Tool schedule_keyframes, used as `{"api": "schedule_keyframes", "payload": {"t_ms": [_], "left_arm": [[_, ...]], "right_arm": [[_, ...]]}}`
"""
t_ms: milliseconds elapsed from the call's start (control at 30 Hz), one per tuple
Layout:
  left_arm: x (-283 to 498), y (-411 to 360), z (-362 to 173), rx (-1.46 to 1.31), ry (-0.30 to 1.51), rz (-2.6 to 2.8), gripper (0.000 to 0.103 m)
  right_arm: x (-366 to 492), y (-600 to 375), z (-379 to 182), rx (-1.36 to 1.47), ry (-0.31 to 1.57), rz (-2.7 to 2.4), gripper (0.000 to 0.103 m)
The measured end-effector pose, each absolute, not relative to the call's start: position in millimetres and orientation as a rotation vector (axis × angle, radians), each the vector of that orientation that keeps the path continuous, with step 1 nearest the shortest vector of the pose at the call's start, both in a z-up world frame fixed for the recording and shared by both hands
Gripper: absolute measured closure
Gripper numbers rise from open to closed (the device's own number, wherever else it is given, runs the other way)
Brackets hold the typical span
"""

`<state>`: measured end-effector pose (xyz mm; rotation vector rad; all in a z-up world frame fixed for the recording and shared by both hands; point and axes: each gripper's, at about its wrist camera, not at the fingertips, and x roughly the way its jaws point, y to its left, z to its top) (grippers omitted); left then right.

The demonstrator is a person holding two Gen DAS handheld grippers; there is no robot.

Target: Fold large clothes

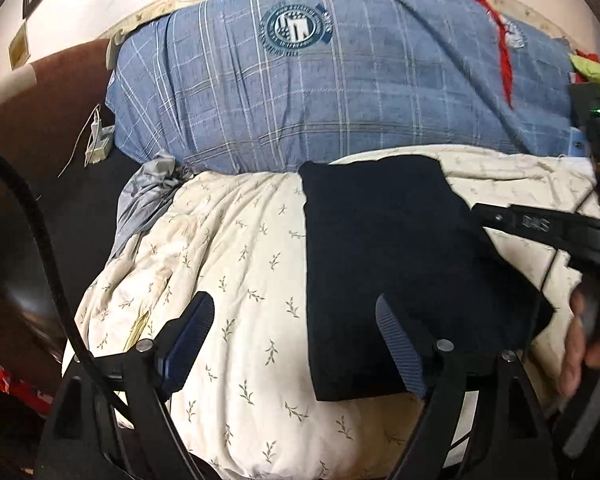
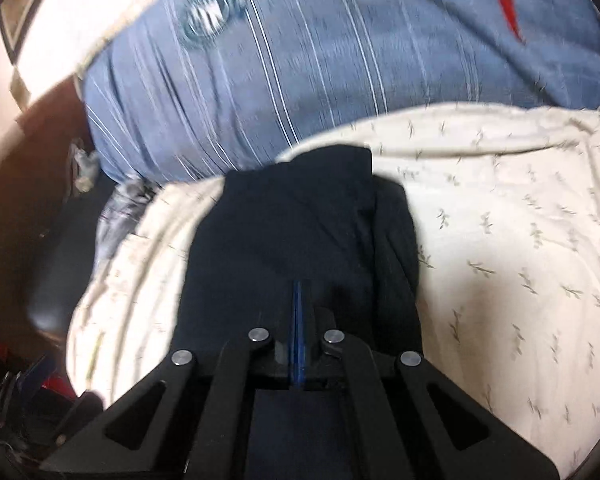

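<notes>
The left tongs [image 1: 296,344] are released; the right tongs [image 2: 298,320] are clenched empty. The folded dark garment [image 1: 400,272] could be snagged at 3 o'clock.

We note a cream leaf-print quilt [image 1: 240,280] spread below a blue plaid pillow [image 1: 320,92] at twelve o'clock. White charger and cord [image 1: 98,140] at nine o'clock. Green cloth [image 1: 594,76] at two.

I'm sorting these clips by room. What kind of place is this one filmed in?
Most likely a bedroom, with the work done on a bed: a cream leaf-print comforter as the surface, a large blue plaid pillow behind it, and a folded dark garment on top.
</notes>
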<state>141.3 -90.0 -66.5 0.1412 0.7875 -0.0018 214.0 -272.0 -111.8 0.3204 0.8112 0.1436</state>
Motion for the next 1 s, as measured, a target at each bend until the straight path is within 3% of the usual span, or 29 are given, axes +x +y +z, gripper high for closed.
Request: {"api": "schedule_keyframes", "payload": {"t_ms": [200,267,300,367,467,633,1000], "left_arm": [[118.2,-85.7,-50.0,0.08,0.805,-0.056,0.02],[109.1,-82.1,-45.6,0.061,0.815,-0.067,0.019],[103.4,-79.8,-43.0,0.048,0.818,-0.073,0.018],[93.0,-75.3,-39.5,0.029,0.829,-0.076,0.012],[76.1,-69.4,-36.8,0.019,0.826,-0.048,0.005],[49.8,-58.8,-32.5,-0.009,0.831,-0.045,0.005],[15.6,-39.9,-18.9,-0.029,0.825,-0.026,0.001]], "right_arm": [[157.9,-251.2,-77.4,0.217,0.769,0.047,0.103],[140.4,-247.9,-70.3,0.167,0.785,-0.024,0.098],[132.1,-246.0,-68.1,0.146,0.794,-0.062,0.095],[116.3,-244.6,-65.8,0.113,0.813,-0.112,0.074],[89.2,-238.2,-65.2,0.071,0.83,-0.141,0.064],[56.3,-221.9,-66.8,0.059,0.86,-0.134,0.051],[14.4,-184.2,-48.1,0.003,0.807,-0.088,0.043]]}}
